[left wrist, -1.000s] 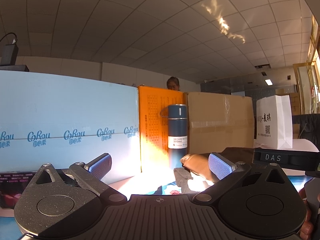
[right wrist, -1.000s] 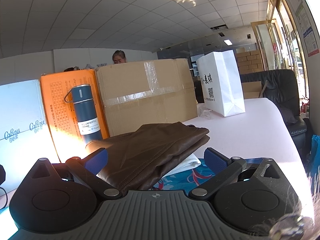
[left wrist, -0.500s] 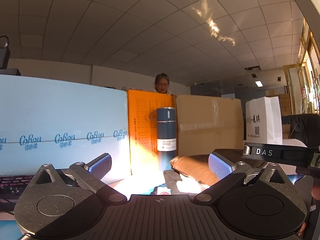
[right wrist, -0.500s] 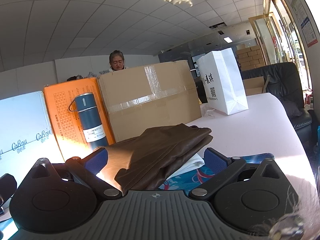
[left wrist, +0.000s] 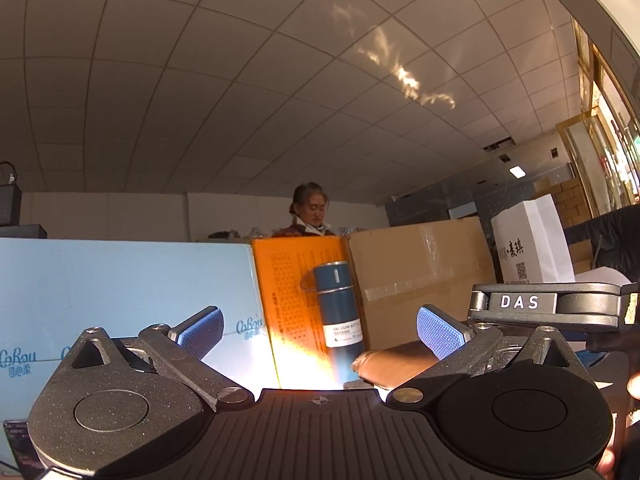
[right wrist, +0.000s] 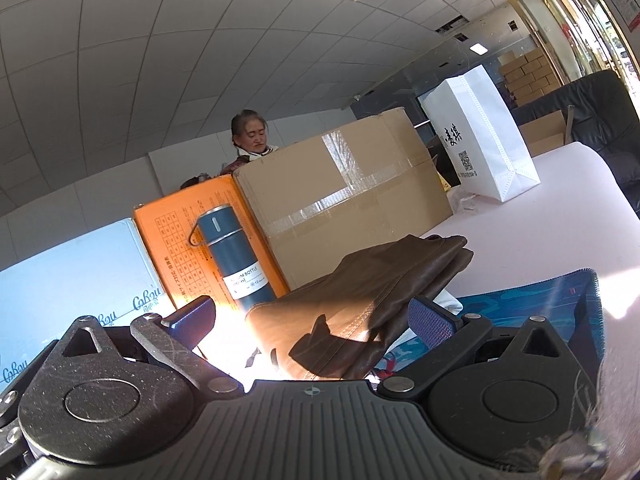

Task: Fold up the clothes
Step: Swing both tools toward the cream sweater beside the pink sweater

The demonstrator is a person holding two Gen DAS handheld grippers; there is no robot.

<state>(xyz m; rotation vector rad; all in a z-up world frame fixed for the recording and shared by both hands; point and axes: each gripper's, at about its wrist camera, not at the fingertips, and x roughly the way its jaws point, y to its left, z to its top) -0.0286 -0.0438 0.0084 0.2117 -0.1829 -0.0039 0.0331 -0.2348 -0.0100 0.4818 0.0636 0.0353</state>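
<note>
A folded brown garment (right wrist: pixel 372 292) lies on the table, on a white cloth and a blue patterned mat (right wrist: pixel 532 312). My right gripper (right wrist: pixel 312 318) is open and empty, just in front of the garment and a little above it. In the left wrist view only the garment's sunlit end (left wrist: pixel 394 362) shows, low between the fingers. My left gripper (left wrist: pixel 320 330) is open and empty, raised and pointing at the boxes. The right gripper's body marked DAS (left wrist: pixel 548 306) shows at the right of the left wrist view.
A blue vacuum bottle (right wrist: pixel 236 256) stands behind the garment against an orange box (right wrist: pixel 176 240). A light blue box (left wrist: pixel 120 296), a taped cardboard box (right wrist: pixel 348 192) and a white paper bag (right wrist: pixel 480 136) line the table's back. A person (right wrist: pixel 250 136) stands behind them.
Both grippers have risen and tilted upward, so the garment and boxes sit lower in view. Both grippers stay open and empty. The garment has not moved.
</note>
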